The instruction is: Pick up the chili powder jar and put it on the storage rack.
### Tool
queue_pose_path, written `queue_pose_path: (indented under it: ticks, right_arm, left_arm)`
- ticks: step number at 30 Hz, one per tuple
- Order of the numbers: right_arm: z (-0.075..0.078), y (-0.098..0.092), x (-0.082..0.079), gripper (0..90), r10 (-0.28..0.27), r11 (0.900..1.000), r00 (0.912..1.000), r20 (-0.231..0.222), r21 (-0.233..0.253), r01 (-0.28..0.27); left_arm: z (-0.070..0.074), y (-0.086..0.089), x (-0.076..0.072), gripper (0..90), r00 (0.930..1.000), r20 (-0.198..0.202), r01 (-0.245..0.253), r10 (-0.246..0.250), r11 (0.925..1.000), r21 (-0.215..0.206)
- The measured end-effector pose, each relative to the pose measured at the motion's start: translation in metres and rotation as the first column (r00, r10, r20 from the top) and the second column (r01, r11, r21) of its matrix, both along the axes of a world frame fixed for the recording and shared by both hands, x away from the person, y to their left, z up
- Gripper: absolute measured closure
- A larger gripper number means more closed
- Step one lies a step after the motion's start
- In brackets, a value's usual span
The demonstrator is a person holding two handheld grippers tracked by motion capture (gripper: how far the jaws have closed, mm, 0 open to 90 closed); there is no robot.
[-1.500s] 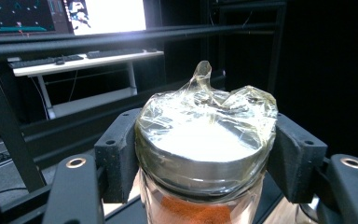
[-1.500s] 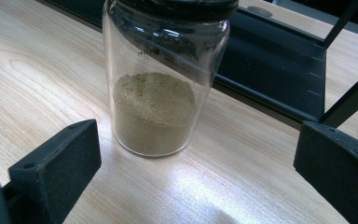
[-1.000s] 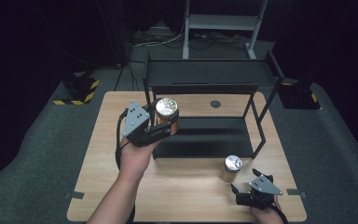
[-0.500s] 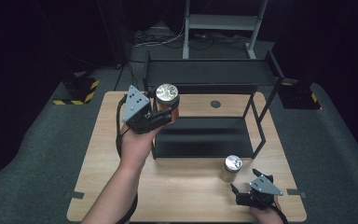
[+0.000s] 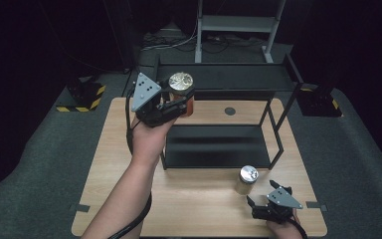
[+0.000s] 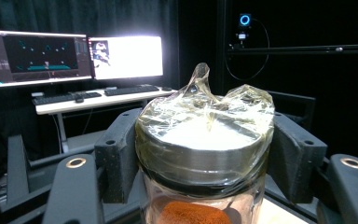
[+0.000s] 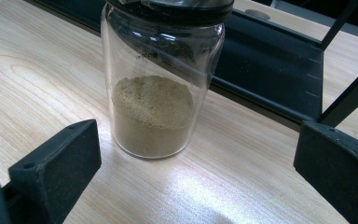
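Left gripper: jaws clamped on the red-powder jar just under its lid, keeping it upright.
Jar position: raised at the left end of the black rack's top shelf, likely bound for that shelf.
Lid: wrapped in clear film, probably to seal it.
Right gripper: jaws wide open, aimed at the tan-powder jar.
Tan-powder jar: standing on the table beside the rack, untouched.

Glass jar of orange-red powder, steel lid under crinkled clear film — upright, held aloft beside the top shelf of the black rack.
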State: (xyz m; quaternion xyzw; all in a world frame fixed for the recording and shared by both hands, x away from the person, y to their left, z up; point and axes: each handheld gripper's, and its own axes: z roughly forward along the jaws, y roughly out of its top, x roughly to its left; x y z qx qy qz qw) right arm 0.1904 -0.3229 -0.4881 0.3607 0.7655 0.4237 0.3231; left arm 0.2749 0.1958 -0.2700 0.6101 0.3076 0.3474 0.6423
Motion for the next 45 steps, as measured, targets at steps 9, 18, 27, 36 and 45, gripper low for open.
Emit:
queue_pose_path:
  ticks: [9,18,27,36,45]
  right_arm:
    - [0.0,0.0,0.0,0.0,0.0,1.0,1.0,0.001,-0.002,0.0]
    - [0.0,-0.001,0.0,0.0,0.001,1.0,1.0,0.0,0.005,-0.001]
    - [0.0,-0.001,0.0,0.0,0.001,1.0,1.0,-0.001,0.008,-0.001]
    - [0.0,-0.002,0.0,0.0,0.003,1.0,1.0,-0.001,0.012,-0.003]
    - [-0.001,-0.003,0.0,0.0,0.004,1.0,1.0,0.0,0.013,-0.004]
  left_arm:
    - [0.017,-0.007,0.009,34.3,0.9997,0.014,-0.019,0.019,0.9998,0.004]
    - [0.026,-0.017,0.021,34.3,0.9993,0.012,-0.035,0.035,0.9994,-0.003]
    - [0.031,-0.029,0.037,34.3,0.9987,0.001,-0.051,0.051,0.9985,0.018]
    - [0.032,-0.035,0.052,34.3,0.9962,-0.009,-0.086,0.087,0.9962,0.01]
    - [0.033,-0.04,0.064,34.3,0.9947,-0.009,-0.102,0.102,0.9947,0.012]
